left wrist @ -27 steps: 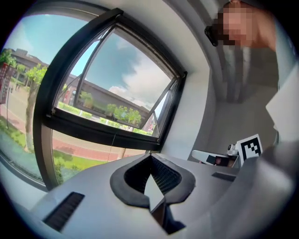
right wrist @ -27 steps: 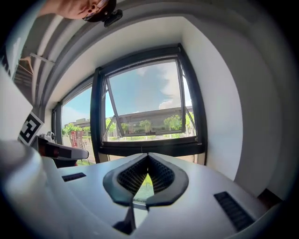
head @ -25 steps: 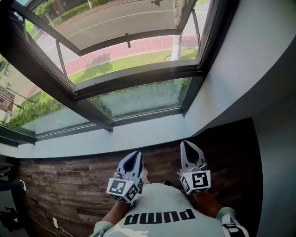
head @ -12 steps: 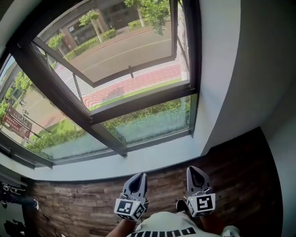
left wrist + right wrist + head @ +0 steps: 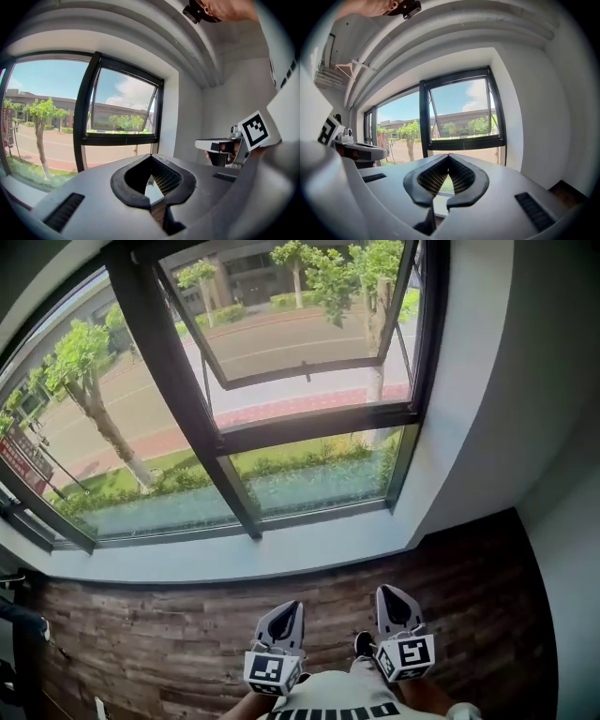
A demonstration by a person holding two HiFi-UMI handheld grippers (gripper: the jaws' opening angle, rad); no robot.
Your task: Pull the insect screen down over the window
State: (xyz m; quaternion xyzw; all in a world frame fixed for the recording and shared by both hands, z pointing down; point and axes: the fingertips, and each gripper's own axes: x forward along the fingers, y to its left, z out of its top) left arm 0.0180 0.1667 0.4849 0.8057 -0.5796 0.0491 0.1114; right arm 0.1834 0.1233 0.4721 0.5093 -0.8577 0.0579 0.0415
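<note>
Well, nothing of the job looks done yet: the window is seen uncovered across the upper half of the head view, with trees and road showing sharply through every pane and no mesh drawn over any of it. The insect screen itself cannot be made out; it is judged to be rolled up at the top of the frame, beyond the picture's upper edge. The top-hung sash at upper right is seen propped outward. At bottom centre, the left gripper and the right gripper are held side by side over the wooden floor, well short of the sill. Both pairs of jaws are closed tight with nothing between them. The reach up, the grasp on the screen and the whole draw downward are left to be done.
</note>
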